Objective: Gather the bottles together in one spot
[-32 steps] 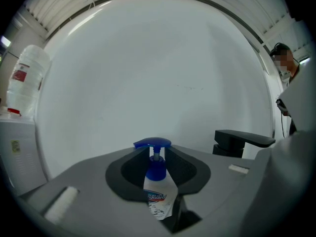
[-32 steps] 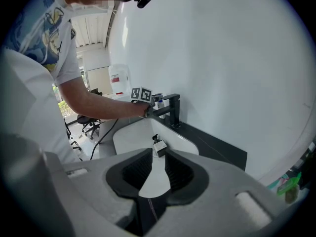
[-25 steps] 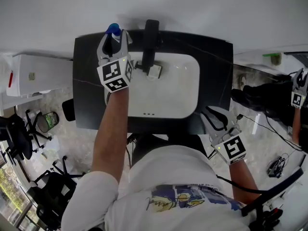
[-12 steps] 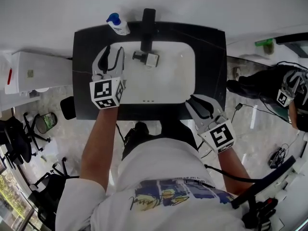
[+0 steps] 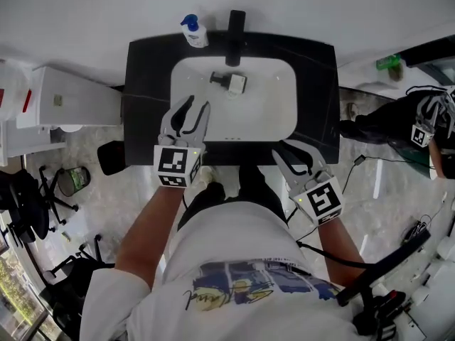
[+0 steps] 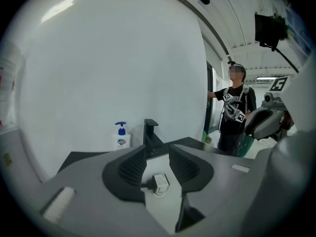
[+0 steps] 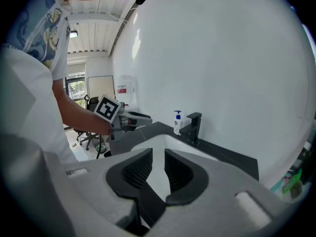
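Observation:
A white bottle with a blue pump [image 5: 192, 33] stands upright at the back left corner of the dark counter [image 5: 146, 84], just left of the black faucet [image 5: 236, 27]. My left gripper [image 5: 197, 105] hovers over the front left of the white basin [image 5: 274, 112], well short of the bottle; its jaws are closing with nothing between them. In the left gripper view the bottle [image 6: 121, 137] shows far beyond the jaws [image 6: 158, 164]. My right gripper [image 5: 286, 148] is at the counter's front edge, open and empty. From it the bottle [image 7: 177, 122] stands beside the faucet [image 7: 193, 127].
A small white and black object [image 5: 231, 82] lies in the basin under the faucet. A green item [image 5: 387, 62] sits on a ledge to the right. Another person [image 6: 237, 112] stands beyond the counter's right end. Office chairs [image 5: 28, 204] are on the floor to the left.
My left gripper has let go of the pump bottle and drawn back from the back corner to the basin's front. The bottle stays beside the faucet. The right gripper shifted slightly left.

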`<act>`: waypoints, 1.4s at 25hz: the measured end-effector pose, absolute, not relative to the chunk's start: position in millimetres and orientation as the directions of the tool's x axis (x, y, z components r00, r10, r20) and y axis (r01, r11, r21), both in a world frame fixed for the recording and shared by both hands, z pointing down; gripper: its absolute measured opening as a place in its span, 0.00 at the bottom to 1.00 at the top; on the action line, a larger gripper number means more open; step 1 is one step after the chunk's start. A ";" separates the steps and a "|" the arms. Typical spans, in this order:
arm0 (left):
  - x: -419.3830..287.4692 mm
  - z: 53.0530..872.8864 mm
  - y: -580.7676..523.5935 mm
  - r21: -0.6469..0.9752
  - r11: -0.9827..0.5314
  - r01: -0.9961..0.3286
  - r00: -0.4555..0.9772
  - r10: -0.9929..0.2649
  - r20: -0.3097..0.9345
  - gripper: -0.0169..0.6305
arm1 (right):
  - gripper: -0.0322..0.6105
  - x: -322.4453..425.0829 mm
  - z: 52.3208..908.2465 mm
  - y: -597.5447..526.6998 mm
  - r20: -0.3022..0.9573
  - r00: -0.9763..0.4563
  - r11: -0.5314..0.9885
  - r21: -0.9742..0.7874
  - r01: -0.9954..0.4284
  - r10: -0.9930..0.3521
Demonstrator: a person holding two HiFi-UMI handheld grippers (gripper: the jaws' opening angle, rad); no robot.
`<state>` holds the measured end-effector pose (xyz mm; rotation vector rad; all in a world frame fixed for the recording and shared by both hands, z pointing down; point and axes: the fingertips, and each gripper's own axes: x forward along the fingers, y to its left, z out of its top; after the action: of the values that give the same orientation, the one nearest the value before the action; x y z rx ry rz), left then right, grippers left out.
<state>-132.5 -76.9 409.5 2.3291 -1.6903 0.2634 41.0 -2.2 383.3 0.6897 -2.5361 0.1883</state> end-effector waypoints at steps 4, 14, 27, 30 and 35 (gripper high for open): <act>-120.4 430.9 -54.5 0.158 -0.329 -0.931 0.364 -0.865 0.346 0.24 | 0.17 36.0 388.9 12.7 0.500 -0.738 0.849 -0.013 -0.529 -0.453; -112.1 511.6 -94.9 0.536 -0.066 -0.842 0.366 -0.799 0.477 0.24 | 0.17 57.3 393.3 28.8 0.517 -0.702 0.810 -0.028 -0.585 -0.490; -123.1 632.9 -173.1 0.716 0.392 -0.577 0.241 -0.756 0.608 0.31 | 0.17 133.9 409.3 -28.9 0.608 -0.638 0.786 -0.036 -0.617 -0.473; -129.5 654.6 -184.4 0.723 0.455 -0.521 0.215 -0.749 0.626 0.32 | 0.17 143.4 415.2 -41.3 0.623 -0.634 0.789 -0.044 -0.613 -0.457; -138.2 685.9 -195.7 0.729 0.531 -0.433 0.183 -0.740 0.647 0.32 | 0.17 154.7 424.3 -57.2 0.642 -0.632 0.796 -0.056 -0.602 -0.433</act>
<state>-138.2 -195.7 685.9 1.0799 -1.4463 -0.2907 154.7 -57.2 424.3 0.7633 -2.3526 0.3520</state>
